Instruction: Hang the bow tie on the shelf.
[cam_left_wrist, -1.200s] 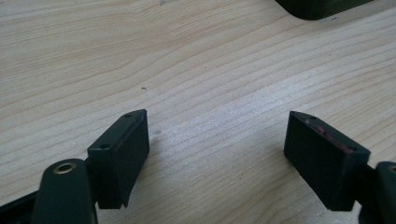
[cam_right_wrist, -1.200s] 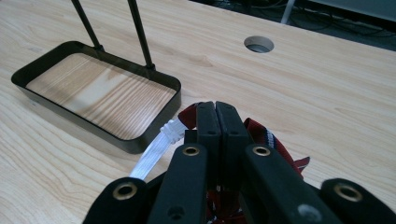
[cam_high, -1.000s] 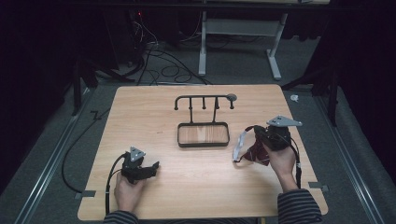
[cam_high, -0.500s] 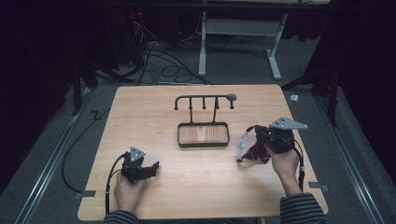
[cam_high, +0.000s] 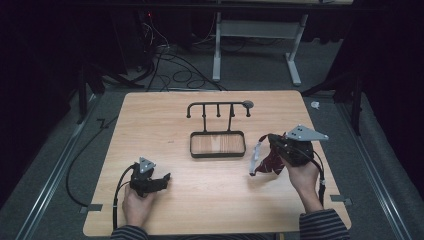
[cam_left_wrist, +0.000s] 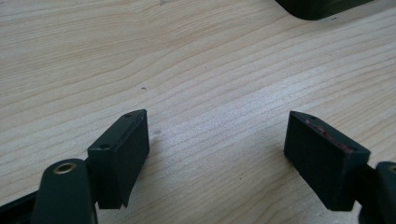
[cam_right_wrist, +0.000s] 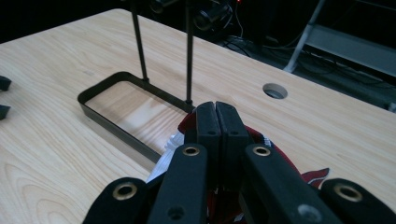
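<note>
Rack (cam_high: 218, 135) stands mid-table (cam_high: 200, 200). Left gripper (cam_high: 162, 178) rests near front left; right gripper (cam_high: 264, 141), with pouch (cam_high: 265, 161), just right of rack.

The left gripper (cam_high: 161, 179) rests low with jaws spread wide, while the right gripper (cam_high: 266, 145) has jaws pressed together.
</note>
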